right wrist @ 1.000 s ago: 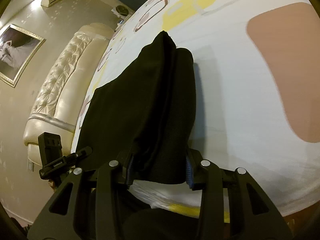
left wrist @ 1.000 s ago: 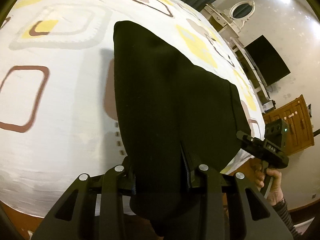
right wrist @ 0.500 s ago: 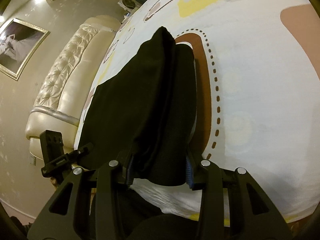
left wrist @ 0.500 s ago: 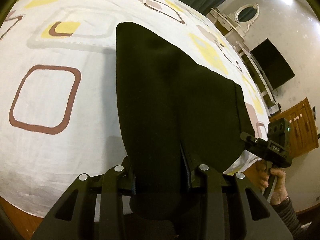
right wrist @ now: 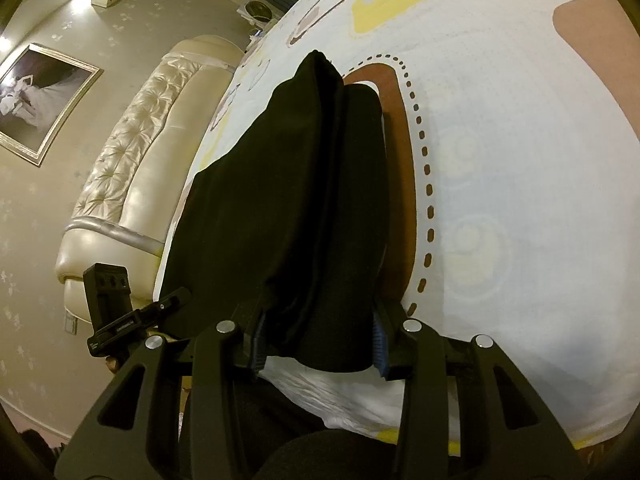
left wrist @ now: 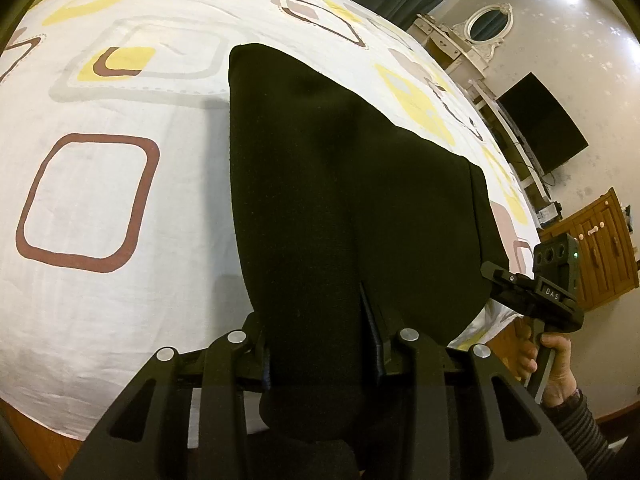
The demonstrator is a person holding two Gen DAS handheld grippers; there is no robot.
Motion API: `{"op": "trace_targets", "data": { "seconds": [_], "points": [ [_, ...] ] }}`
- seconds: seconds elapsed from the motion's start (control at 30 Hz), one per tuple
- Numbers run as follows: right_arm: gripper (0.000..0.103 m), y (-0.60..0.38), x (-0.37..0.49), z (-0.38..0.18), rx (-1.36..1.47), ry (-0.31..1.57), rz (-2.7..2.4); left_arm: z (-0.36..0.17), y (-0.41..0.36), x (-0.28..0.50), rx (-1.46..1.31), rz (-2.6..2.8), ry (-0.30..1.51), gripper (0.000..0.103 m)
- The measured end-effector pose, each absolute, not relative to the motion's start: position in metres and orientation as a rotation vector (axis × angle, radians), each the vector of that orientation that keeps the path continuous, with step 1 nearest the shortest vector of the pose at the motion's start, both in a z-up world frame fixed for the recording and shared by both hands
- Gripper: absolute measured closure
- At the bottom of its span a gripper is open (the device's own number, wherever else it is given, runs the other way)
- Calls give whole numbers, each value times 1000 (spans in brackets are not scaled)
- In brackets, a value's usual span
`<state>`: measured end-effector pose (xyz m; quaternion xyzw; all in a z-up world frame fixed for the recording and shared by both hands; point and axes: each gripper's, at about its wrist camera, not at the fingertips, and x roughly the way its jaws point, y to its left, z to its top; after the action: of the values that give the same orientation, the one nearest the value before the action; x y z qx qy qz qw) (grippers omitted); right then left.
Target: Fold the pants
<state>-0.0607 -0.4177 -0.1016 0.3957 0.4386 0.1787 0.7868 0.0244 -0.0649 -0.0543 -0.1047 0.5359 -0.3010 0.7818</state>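
Black pants (left wrist: 344,200) stretch over a bed with a white sheet (left wrist: 100,288) printed with brown and yellow shapes. My left gripper (left wrist: 320,352) is shut on one near corner of the cloth, bunched thick between its pads. My right gripper (right wrist: 320,340) is shut on the other near corner of the pants (right wrist: 296,208). Each gripper shows in the other's view: the right gripper (left wrist: 536,300) at the lower right with a hand (left wrist: 556,368) on its handle, the left gripper (right wrist: 132,316) at the lower left. The far end of the pants rests on the sheet.
A cream tufted headboard (right wrist: 132,168) stands beyond the left gripper, with a framed picture (right wrist: 36,100) on the wall. A black TV (left wrist: 540,128), a white dresser with an oval mirror (left wrist: 488,24) and a wooden cabinet (left wrist: 596,252) line the wall past the bed's far side.
Both grippers drew back toward the near edge of the bed with the pants in them; more of the sheet's pattern now shows beside the cloth. Both grips stayed as they were.
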Motion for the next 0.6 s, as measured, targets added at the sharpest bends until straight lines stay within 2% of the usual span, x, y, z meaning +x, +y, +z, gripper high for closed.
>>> {"op": "trace_targets", "data": {
  "seconds": [0.13,0.2,0.27,0.37,0.47,0.6],
  "points": [
    [63,-418,-60,-102,855,946,385,-54,-65,25,-220,-663,1155,65],
    [57,-420,-61,-103,864,944,383,-53,-65,25,-211,-682,1152,58],
    [52,-423,-62,-105,907,938,393,-55,-61,25,-233,-706,1158,45],
    [42,-428,-60,-102,938,938,410,-54,-48,24,-263,-735,1133,31],
    [32,-444,-58,-90,941,889,381,-51,-34,28,-298,-755,1093,28],
    [28,-468,-39,-87,1006,839,363,-53,-29,54,-374,-764,1099,27]
  ]
}}
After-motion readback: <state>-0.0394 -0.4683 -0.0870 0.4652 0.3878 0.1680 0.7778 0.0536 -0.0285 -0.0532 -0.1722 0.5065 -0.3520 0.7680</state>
